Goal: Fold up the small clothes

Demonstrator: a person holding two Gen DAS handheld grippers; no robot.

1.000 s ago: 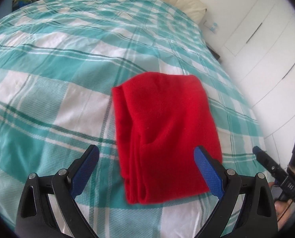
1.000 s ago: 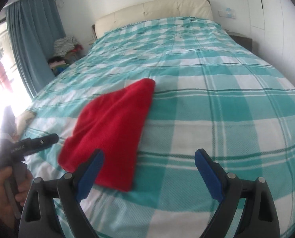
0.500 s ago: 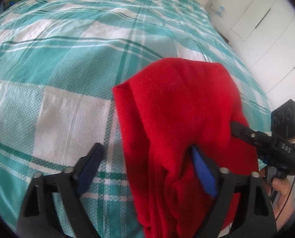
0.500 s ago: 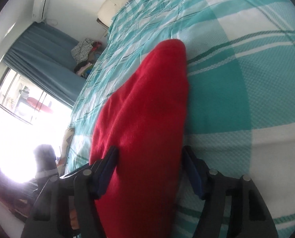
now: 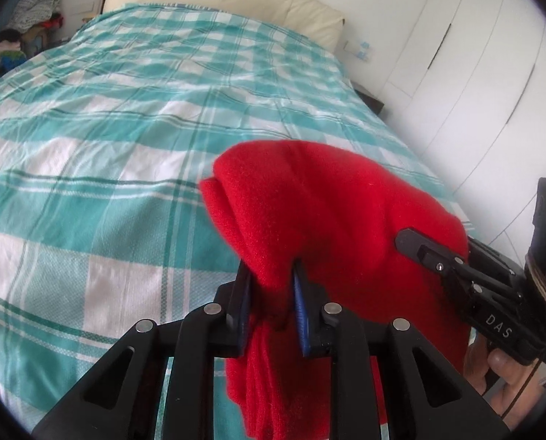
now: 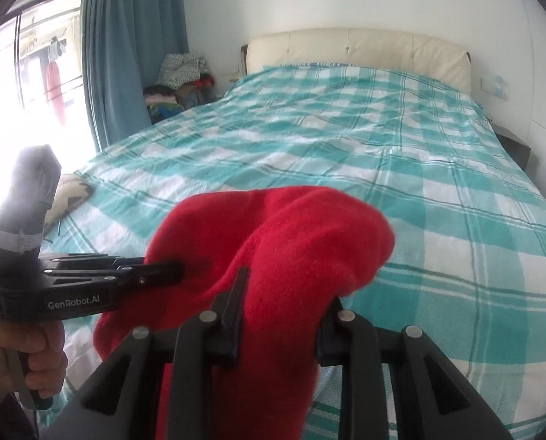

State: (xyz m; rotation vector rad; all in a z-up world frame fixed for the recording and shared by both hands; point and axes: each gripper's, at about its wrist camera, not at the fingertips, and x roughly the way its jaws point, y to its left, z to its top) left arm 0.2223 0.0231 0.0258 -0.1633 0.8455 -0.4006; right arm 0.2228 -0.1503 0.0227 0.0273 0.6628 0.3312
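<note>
A folded red knit garment (image 5: pixel 320 220) is lifted off the bed, held by both grippers. My left gripper (image 5: pixel 271 286) is shut on its near left edge, cloth bunched between the blue pads. My right gripper (image 6: pixel 280 293) is shut on the garment's (image 6: pixel 284 242) other edge, with cloth draped over its fingers and hiding the pads. The right gripper (image 5: pixel 456 260) shows in the left wrist view, touching the cloth's right side. The left gripper (image 6: pixel 126 275) shows in the right wrist view, at the cloth's left side.
The bed with a teal and white checked cover (image 5: pixel 126 128) spreads ahead, with a cream headboard (image 6: pixel 357 51) at the far end. White wardrobe doors (image 5: pixel 474 73) stand to the right. A blue curtain (image 6: pixel 133 55) and a pile of clothes (image 6: pixel 177 84) are at the far left.
Both grippers went from open beside the flat garment to closed on its edges. The garment has been lifted off the cover and now hangs bunched between them.
</note>
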